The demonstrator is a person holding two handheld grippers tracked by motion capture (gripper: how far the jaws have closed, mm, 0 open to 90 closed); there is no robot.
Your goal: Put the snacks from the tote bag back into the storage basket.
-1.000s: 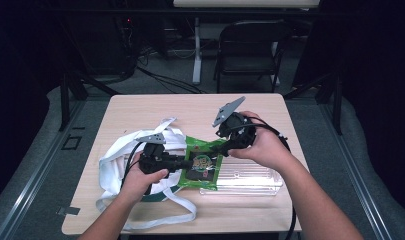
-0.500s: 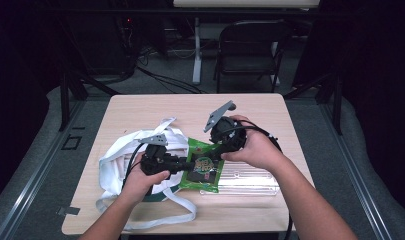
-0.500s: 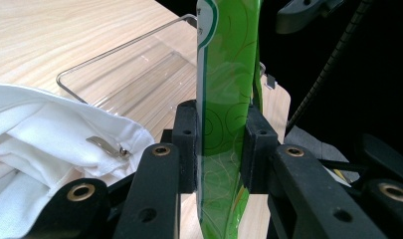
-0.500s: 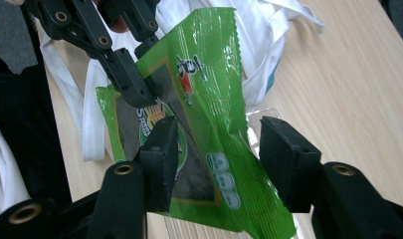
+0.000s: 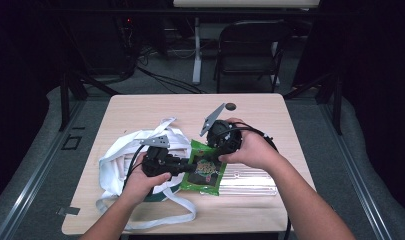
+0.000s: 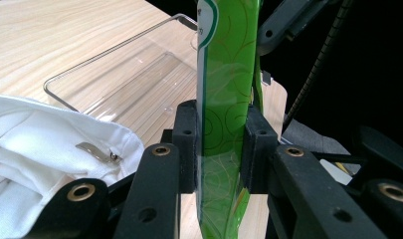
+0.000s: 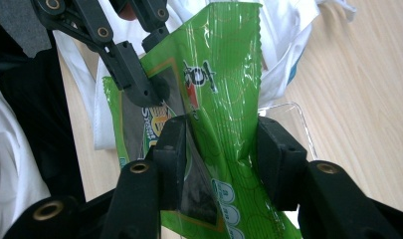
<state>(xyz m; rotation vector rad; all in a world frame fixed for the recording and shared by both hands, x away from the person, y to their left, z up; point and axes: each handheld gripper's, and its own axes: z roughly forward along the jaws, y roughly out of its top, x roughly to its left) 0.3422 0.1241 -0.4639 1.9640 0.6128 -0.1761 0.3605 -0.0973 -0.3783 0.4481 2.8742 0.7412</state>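
Green crinkly foil snack pouch (image 5: 204, 169) lies between the two hands, just above the near middle of the pale wooden table (image 5: 140, 107), its right part over the left end of a clear plastic tray (image 5: 250, 181) and its left edge beside a white cloth tote bag (image 5: 121, 159) that sits crumpled at the near left. The left gripper (image 5: 190, 167) pinches the pouch's left edge, the pads (image 6: 185, 144) pressed flat on both faces of the foil in the left gripper view, probably so that the packet stays steady while the other hand takes its own hold. The right gripper (image 5: 217, 150) comes down on the pouch's far edge; its jaws have just been closing, with the foil between them, and in the right gripper view one pad (image 7: 171, 149) lies against the foil while the other (image 7: 278, 159) seems just to meet its buckled edge, so I judge the grip not yet firm. Two holds on opposite parts suit lifting the pouch flat, perhaps out of the bag's mouth toward the tray, or pulling it open; which is meant I cannot tell
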